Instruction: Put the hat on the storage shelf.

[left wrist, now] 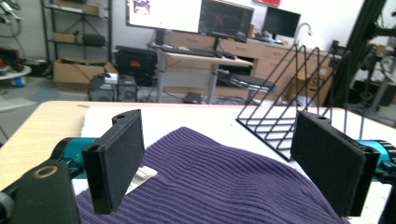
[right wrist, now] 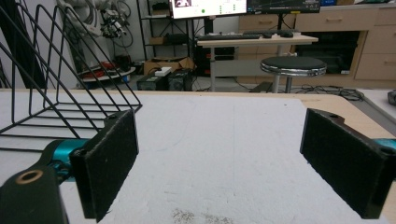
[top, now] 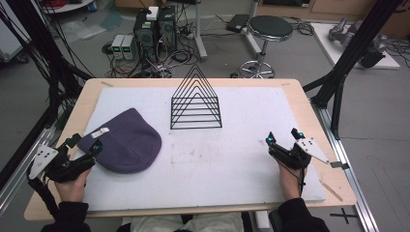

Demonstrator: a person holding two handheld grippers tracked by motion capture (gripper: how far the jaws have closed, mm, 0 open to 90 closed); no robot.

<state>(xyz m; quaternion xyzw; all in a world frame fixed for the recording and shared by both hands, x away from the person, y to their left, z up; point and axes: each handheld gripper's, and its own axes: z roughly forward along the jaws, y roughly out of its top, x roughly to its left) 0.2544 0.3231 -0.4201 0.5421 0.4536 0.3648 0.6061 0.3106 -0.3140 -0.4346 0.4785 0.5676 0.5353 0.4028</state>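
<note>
Grippers number two, one in each hand, and there is one hat and one rack. The left gripper (top: 83, 144) sits at the left end of the table (top: 309, 108), jaws apart and clamped on nothing; its own view shows the purple ribbed hat (left wrist: 224, 177) spread right in front of and beneath the two pads, none of them pressing it. A white tag (top: 100, 132) lies on the hat's edge just beside this gripper's tips. Ahead and to the right of it stands the black wire rack (top: 196, 104), upright, well apart from both grippers and set between them toward the far edge. The right gripper (top: 282, 137) rests at the right end, jaws wide apart over bare white mat (top: 227, 159), with the rack off to its front left. The mat covers a pale wooden top. Beyond the table are a grey floor, a round stool (top: 269, 29), computer boxes with tangled cables, desks and monitors.
</note>
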